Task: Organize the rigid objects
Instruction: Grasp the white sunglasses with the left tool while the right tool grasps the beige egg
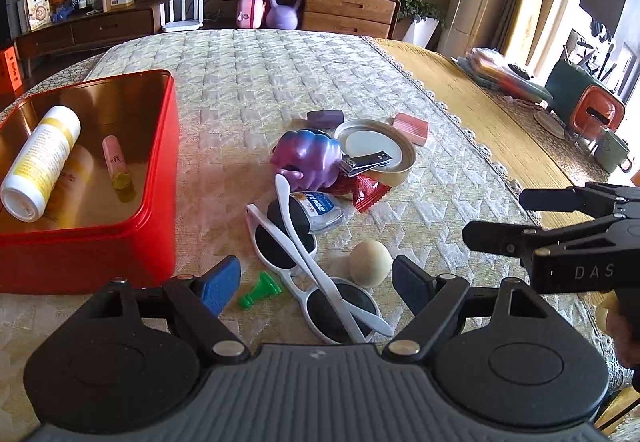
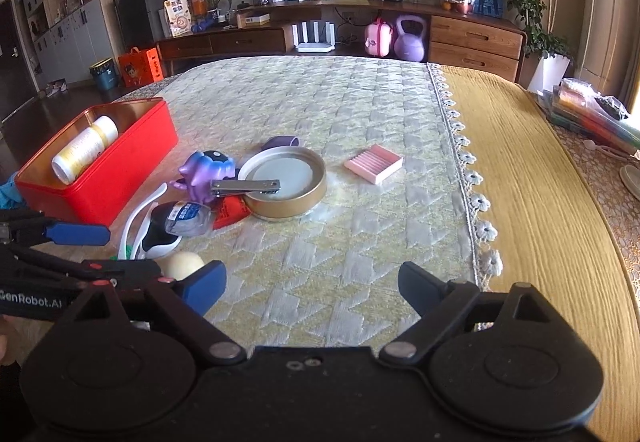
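Quilted tablecloth (image 1: 280, 82) is carrying the clutter. Left gripper (image 1: 316, 282) is hovering wide, empty, over white sunglasses (image 1: 320, 282); right gripper (image 2: 312, 290) is gaping over bare cloth (nothing between). Red tin (image 1: 160, 162) is sitting left, bottle (image 1: 40, 162) inside.

Taking the gold lid (image 2: 286, 182) as landmark: to its right and toward the camera the quilted table (image 2: 340, 262) lies bare, save a pink eraser (image 2: 374, 163) well apart at its right. To its left things crowd together: nail clipper (image 2: 246, 186) across its rim, purple figurine (image 2: 206, 174), red wrapper (image 2: 230, 212), white sunglasses (image 1: 316, 266), then the red tin (image 2: 100, 178).
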`<state>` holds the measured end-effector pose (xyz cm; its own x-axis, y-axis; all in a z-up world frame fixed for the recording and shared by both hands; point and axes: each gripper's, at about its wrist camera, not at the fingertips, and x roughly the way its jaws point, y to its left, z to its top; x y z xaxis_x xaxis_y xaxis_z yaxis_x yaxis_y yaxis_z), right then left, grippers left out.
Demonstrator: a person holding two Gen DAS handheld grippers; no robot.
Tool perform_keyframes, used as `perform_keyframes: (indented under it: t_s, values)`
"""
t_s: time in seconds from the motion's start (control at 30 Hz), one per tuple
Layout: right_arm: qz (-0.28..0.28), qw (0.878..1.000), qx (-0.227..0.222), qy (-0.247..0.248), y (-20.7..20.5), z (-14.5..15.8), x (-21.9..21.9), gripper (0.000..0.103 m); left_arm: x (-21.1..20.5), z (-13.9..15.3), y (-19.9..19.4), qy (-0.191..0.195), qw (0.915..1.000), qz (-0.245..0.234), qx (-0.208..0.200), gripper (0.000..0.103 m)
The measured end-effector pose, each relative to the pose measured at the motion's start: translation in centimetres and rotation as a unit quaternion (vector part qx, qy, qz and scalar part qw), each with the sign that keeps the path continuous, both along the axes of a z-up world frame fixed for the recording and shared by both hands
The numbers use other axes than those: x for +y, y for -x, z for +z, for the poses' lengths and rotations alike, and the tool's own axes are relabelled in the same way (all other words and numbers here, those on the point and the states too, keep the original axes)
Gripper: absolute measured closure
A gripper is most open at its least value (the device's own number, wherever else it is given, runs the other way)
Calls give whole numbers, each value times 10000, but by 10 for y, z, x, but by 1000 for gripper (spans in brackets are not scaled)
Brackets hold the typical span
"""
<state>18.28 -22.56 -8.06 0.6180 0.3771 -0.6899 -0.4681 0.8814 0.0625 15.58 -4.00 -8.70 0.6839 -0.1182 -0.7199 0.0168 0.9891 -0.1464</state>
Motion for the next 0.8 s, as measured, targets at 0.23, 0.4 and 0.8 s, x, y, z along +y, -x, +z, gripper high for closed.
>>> perform_keyframes:
  t_s: [0.23,0.4,0.8]
  values:
    - [366,9992,111,-129,8,-5,10,15,2,-5,-12,183,9997,5,160,43]
    - [619,9978,158,-192,11,-5,20,19,5,-3,-17,352,9992,10,166,53]
    - [1064,9932,338,-340,7,-11,51,35,19,-3,-22,657,9972,180,297,70]
